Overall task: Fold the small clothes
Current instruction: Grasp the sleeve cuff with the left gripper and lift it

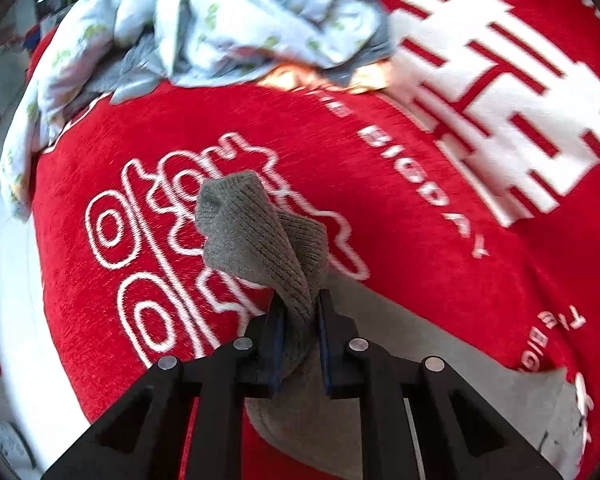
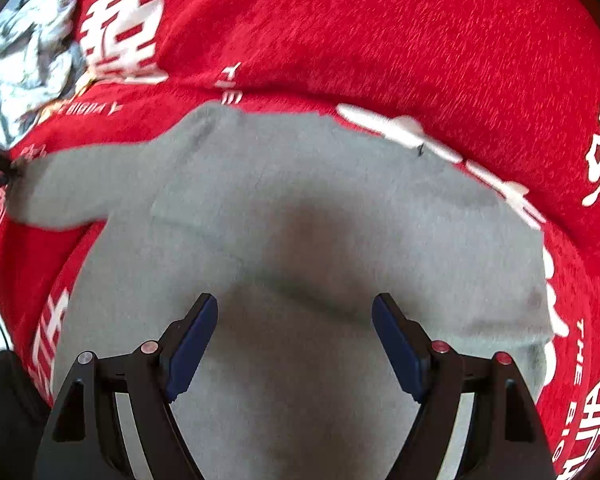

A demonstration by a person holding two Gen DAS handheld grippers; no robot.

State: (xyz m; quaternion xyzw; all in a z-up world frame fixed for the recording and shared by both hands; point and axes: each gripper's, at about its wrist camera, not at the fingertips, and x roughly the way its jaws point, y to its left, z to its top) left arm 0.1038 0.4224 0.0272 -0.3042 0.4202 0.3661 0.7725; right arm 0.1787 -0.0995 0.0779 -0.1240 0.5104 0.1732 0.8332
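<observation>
Spread flat over a red blanket [image 2: 380, 32] printed with white lettering: a small grey garment [image 2: 300, 220], one sleeve stretched out to the side. Clamped in the left hand-held gripper [image 1: 300, 312]: that sleeve's ribbed cuff [image 1: 256, 232], bunched and twisted between nearly closed jaws, the loose end poking up past the fingertips. Hovering low over the garment body: the right hand-held gripper [image 2: 295, 308], jaws spread wide, holding nothing. Heaped at the far edge of the blanket, well apart from the work: a pale blue printed bundle of clothes [image 1: 220, 16].

Judging by look: soft, light knit, limp, prone to sagging and wrinkling when lifted, yet grippy enough against the plush blanket to stay put. No fragility, little slip at the pads. Best hold probably at thicker, finished parts such as cuff, hem or shoulder seam, since a pinch in the open middle would likely just tent the cloth. Sleeve brought across the body seems the step in hand.
</observation>
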